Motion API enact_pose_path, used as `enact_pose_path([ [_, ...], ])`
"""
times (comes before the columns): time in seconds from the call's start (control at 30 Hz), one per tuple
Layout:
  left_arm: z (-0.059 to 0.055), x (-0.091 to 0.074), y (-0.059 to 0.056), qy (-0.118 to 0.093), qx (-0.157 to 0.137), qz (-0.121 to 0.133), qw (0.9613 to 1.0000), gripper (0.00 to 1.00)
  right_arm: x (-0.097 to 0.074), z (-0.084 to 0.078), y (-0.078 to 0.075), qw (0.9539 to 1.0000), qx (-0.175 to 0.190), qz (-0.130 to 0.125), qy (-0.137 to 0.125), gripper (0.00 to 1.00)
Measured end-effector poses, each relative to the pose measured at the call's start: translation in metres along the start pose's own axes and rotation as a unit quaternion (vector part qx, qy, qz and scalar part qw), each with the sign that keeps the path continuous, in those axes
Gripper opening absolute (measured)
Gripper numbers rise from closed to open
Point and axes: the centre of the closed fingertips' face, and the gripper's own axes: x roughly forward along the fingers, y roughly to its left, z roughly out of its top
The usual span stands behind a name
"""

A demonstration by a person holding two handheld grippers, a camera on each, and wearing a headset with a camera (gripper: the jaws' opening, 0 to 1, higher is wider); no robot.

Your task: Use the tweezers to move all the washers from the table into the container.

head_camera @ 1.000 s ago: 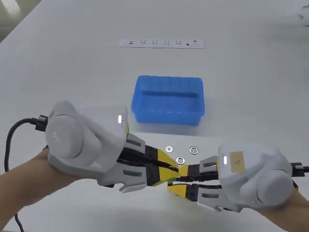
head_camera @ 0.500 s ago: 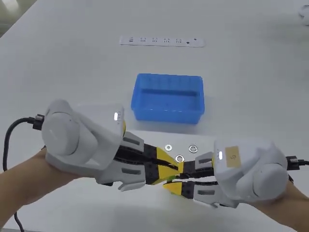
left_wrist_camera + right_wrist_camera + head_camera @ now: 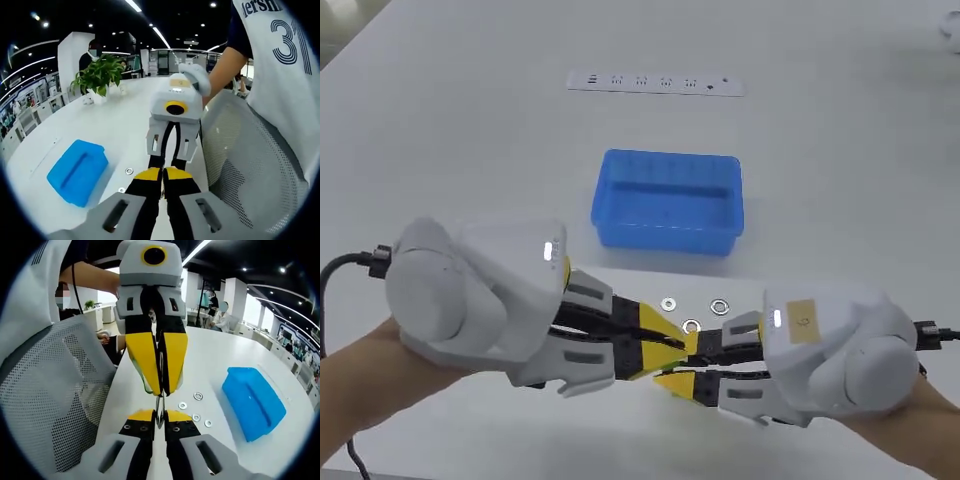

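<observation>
risk of dropping or twisting tweezers (image 3: 159,405) mid hand-over: left gripper (image 3: 162,174) and right gripper (image 3: 159,417) tip to tip, both apparently clenched on them, with uneven release likely to flick them into washers (image 3: 691,326), loose on table (image 3: 470,130) near container (image 3: 668,205). readable: "31" on shirt (image 3: 285,65), cut-off letters above; sticker (image 3: 803,322) too small to read.

Perhaps 4 washers (image 3: 720,307) lie before the container (image 3: 665,238).
</observation>
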Motion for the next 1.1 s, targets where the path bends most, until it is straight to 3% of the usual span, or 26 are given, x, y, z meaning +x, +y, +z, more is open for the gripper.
enact_pose_path([
  [0.1,0.002,-0.008,0.0,0.003,0.011,0.005,0.9999,0.05,0.003,0.009,-0.002,1.0,-0.007,-0.003,-0.005,0.08],
  [0.3,0.004,-0.029,0.003,-0.012,0.007,0.014,0.9998,0.05,0.008,0.027,-0.001,0.9997,-0.02,0.001,-0.014,0.08],
  [0.53,0.005,-0.04,0.01,-0.02,0.007,0.028,0.9994,0.05,0.016,0.038,-0.007,0.9996,-0.021,0.0,-0.02,0.08],
  [0.77,0.002,-0.044,0.02,-0.014,0.015,0.032,0.9993,0.05,0.022,0.04,-0.02,0.999,-0.042,-0.01,-0.008,0.09],
  [1.1,-0.006,-0.041,0.026,-0.006,0.009,0.029,0.9995,0.06,0.028,0.032,-0.026,0.9992,-0.036,-0.019,0.0,0.11],
])
